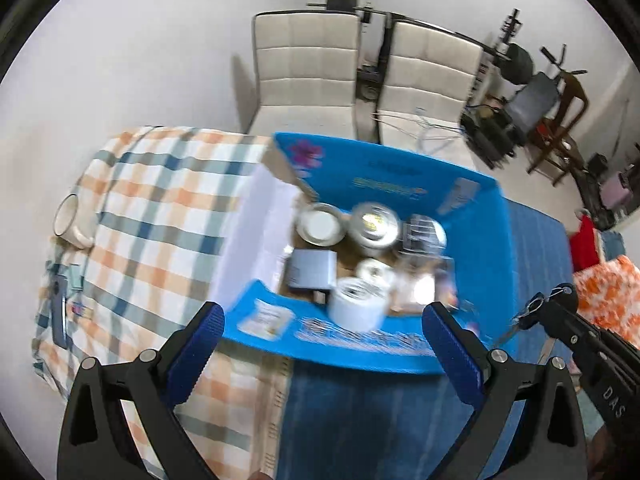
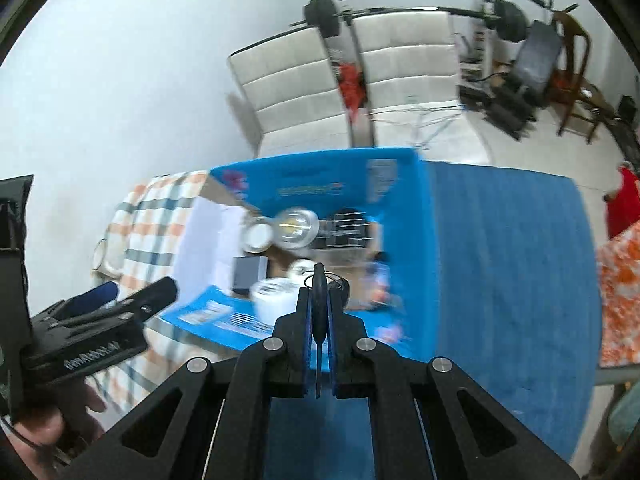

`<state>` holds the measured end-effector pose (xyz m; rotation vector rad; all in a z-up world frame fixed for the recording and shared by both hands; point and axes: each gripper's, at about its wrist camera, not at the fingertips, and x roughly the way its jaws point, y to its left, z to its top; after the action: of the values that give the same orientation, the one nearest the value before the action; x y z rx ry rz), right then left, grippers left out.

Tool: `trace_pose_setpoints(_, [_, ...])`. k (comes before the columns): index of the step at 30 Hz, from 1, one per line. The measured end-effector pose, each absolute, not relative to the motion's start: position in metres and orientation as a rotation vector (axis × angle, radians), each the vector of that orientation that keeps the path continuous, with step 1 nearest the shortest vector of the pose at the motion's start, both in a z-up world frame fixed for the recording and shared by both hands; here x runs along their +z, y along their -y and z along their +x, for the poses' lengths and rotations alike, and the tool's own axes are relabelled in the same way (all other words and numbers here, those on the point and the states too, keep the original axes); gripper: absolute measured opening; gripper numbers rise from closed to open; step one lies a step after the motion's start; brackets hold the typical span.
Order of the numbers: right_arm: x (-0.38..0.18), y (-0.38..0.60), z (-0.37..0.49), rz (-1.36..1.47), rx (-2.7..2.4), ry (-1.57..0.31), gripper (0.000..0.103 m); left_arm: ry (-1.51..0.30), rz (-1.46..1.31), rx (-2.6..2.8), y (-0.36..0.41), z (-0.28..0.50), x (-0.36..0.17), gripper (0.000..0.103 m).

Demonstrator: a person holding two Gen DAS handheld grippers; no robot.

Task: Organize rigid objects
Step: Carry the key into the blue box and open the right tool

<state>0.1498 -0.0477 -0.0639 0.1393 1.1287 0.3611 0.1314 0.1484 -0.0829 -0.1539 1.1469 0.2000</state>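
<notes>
A dark, flat key with a thin wire ring (image 2: 319, 280) is being held edge-on in the right gripper (image 2: 319, 300), whose blue-padded fingers are pressed together on it. It is hanging just above the near edge of an open blue cardboard box (image 2: 424, 248).

Inside the box are lying a round white lid (image 1: 320, 224), a shiny metal tin (image 1: 375, 224), a small grey square box (image 1: 311, 268), a white cylindrical roll (image 1: 358, 306) and some blurred clear items whose shapes cannot be made out.

The left gripper (image 1: 324, 340) is hovering before the box's near flap with its blue fingers spread wide, holding nothing.

To finish this step well, the right gripper would likely need to be carrying the key further over the box opening and lowering it toward a free patch of the floor before releasing, so that the ring is not snagging on the flap or the roll.

The box is sitting on a table, partly on a blue textured cloth (image 2: 512, 264) and partly on a checked orange, blue and white cloth (image 1: 160, 208). A white mug (image 1: 70, 220) is standing at the far left edge of the checked cloth. Beyond are two white padded chairs (image 1: 306, 64), a pale wall and black exercise equipment (image 2: 520, 40).
</notes>
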Motion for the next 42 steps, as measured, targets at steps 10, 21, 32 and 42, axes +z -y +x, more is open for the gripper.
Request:
trace_pose_setpoints(10, [-0.157,-0.046,0.222,0.239,0.449,-1.256,0.007,-1.233,-0.128,0.257,-0.208,0.169,-0.147,0.102])
trace_pose_setpoints(21, [-0.239,-0.079,0.259,0.148,0.428,-1.402,0.008,-1.298,-0.103,0.242,-0.228,0.200,-0.187,0.102])
trace_pose_setpoints(32, [-0.235,-0.073,0.256,0.046,0.318,-1.417,0.018,-1.297,-0.109,0.210,-0.220,0.204,-0.181,0.102])
trace_pose_setpoints(42, [-0.186,-0.040,0.229,0.012,0.257,-1.363,0.086,-1.257,-0.114,0.180,-0.204,0.196,-0.150,0.102])
